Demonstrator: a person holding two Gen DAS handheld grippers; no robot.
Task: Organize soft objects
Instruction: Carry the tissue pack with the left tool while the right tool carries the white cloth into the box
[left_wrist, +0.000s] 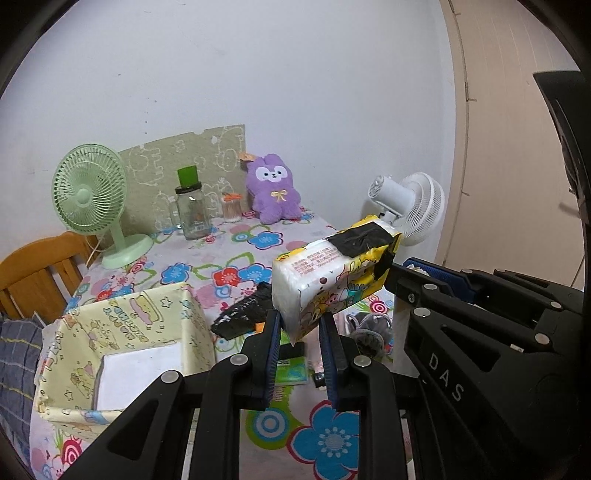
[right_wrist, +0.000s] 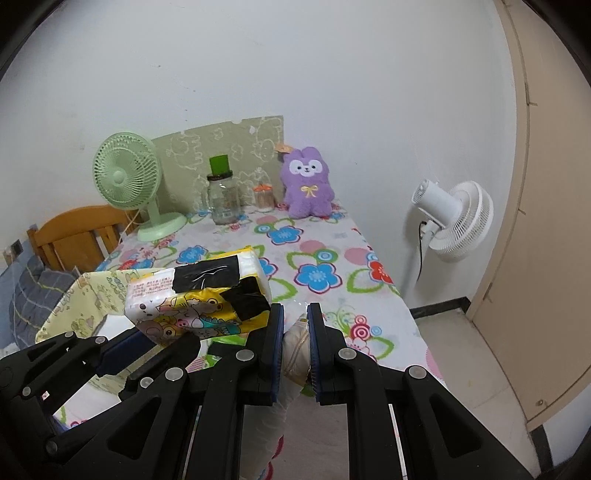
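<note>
- The left gripper (left_wrist: 298, 332) is clamped on the lower corner of a tissue pack (left_wrist: 332, 280), a soft plastic-wrapped brick patched with black tape; the pack is held clear above the flowered table (left_wrist: 325, 443).
- In the left wrist view the pack's long axis runs from the pinched corner up toward two o'clock, where its taped far end meets the right gripper's fingers (left_wrist: 413, 273), though whether they touch it there cannot be told.
- The right gripper (right_wrist: 295, 332) is pinched together on a separate pale, crumpled soft item (right_wrist: 295, 350); what it is cannot be told.
- The yellow fabric-lined box (left_wrist: 122, 332) sits on the table at about nine o'clock from the left gripper, just beside and below it, open side up, a white sheet showing inside.
- Judgement: the left hand is nearer the box, so the pack would swing leftward and down, long axis turned to fit the opening.
- Further off at twelve o'clock stand a glass jar (left_wrist: 192, 214) and a purple plush (left_wrist: 275, 194) against the wall.
</note>
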